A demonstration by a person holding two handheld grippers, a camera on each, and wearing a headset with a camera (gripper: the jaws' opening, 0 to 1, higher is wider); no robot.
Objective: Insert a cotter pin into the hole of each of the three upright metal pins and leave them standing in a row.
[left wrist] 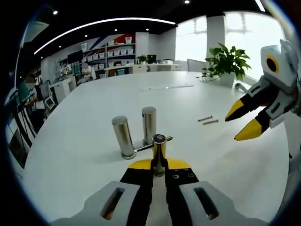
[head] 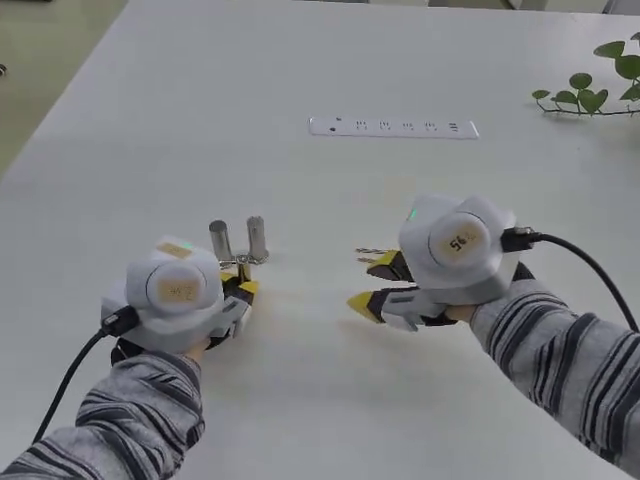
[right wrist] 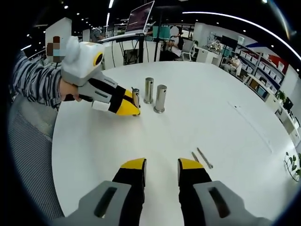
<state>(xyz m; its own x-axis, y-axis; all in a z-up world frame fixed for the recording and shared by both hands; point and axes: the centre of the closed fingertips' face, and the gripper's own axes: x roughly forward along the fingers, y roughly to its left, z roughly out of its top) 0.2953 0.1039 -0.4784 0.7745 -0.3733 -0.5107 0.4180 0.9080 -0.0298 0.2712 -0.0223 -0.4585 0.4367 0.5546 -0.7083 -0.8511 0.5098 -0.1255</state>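
Two upright metal pins (head: 220,240) (head: 257,238) stand side by side on the white table. Just in front of them my left gripper (head: 245,285) is shut on a third metal pin (left wrist: 159,149), which stands upright. A thin cotter pin (left wrist: 146,147) appears to pass crosswise through it near the top. To the right, two loose cotter pins (head: 370,256) lie on the table, just ahead of my right gripper (head: 368,285). The right gripper (right wrist: 162,165) is open and holds nothing; the cotter pins (right wrist: 203,158) lie slightly to its right.
A white power strip (head: 393,127) lies further back at the table's middle. A potted plant (head: 600,80) reaches in at the far right edge. Cables trail from both grippers toward the near edge.
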